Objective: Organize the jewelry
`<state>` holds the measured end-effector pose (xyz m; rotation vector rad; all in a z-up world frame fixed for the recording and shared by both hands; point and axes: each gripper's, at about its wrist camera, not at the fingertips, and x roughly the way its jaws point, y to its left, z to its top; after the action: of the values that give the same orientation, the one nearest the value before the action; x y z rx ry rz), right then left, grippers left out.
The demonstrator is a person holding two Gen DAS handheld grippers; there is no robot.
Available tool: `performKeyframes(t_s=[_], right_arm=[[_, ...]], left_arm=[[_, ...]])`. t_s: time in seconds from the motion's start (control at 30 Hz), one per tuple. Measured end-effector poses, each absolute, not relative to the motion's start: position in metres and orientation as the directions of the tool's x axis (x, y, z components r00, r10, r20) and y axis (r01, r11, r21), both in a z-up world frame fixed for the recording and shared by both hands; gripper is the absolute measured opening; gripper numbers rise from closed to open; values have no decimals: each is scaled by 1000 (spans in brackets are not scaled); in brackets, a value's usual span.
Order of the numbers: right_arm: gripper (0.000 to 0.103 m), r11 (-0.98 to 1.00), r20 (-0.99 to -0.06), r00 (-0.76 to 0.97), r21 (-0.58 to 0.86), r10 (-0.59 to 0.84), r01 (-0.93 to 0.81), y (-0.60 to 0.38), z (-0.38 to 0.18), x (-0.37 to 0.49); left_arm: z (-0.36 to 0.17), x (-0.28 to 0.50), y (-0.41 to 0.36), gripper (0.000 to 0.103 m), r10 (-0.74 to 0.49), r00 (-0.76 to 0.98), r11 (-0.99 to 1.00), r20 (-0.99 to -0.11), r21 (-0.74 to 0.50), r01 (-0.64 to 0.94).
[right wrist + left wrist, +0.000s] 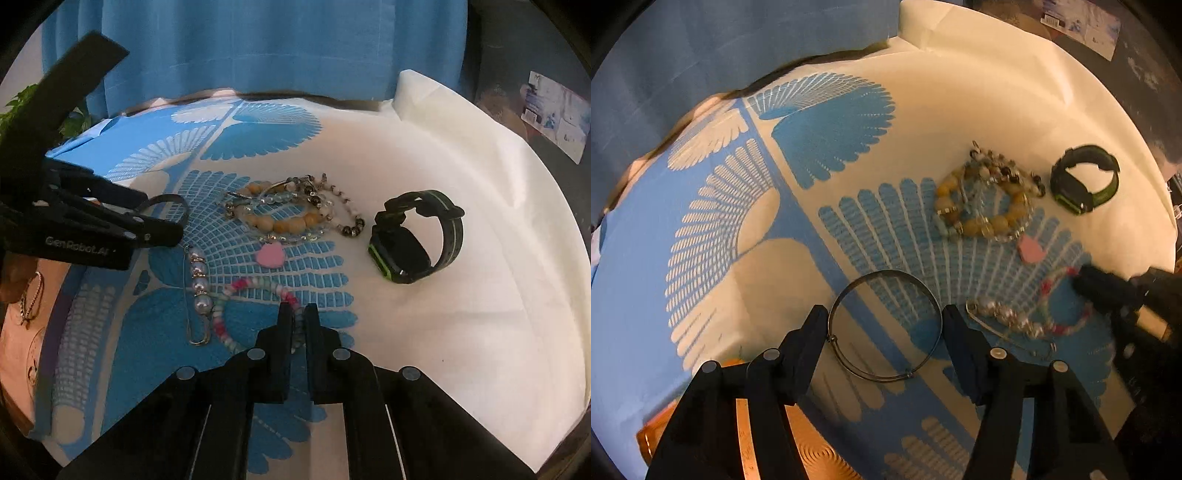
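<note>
Your left gripper has its jaws partly open, one on each side of a thin metal wire bangle lying flat on the cloth; the pads sit at its rim, though whether they press it is unclear. Your right gripper has its jaws nearly closed, pinching the near side of a small bracelet of pink, white and pale green beads. The counter wears a smooth cream cloth printed with blue feathery fans. Toward the middle lies one tangled heap of chunky amber, clear and dark beaded bracelets, one flat pink heart charm, one long safety pin strung with glossy pearls, and one black, green-striped rubbery watch nearer the right edge.
</note>
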<state>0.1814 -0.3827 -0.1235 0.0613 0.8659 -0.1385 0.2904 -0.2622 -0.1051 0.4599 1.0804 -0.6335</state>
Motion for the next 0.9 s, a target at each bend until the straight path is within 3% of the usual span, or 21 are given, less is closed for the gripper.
performKeyframes(t_s=[0.3,0.9], right_arm=[[6,977,-739,658,-4,-146,213,-393,-97,156],[7,984,-698,707,11,-118,175,-354,-35,64]], left_arm=[[-81,249,-245,59,-249,413,763,-876,85,640],[4,128,-185,59,-316,532,797,-786,85,598]])
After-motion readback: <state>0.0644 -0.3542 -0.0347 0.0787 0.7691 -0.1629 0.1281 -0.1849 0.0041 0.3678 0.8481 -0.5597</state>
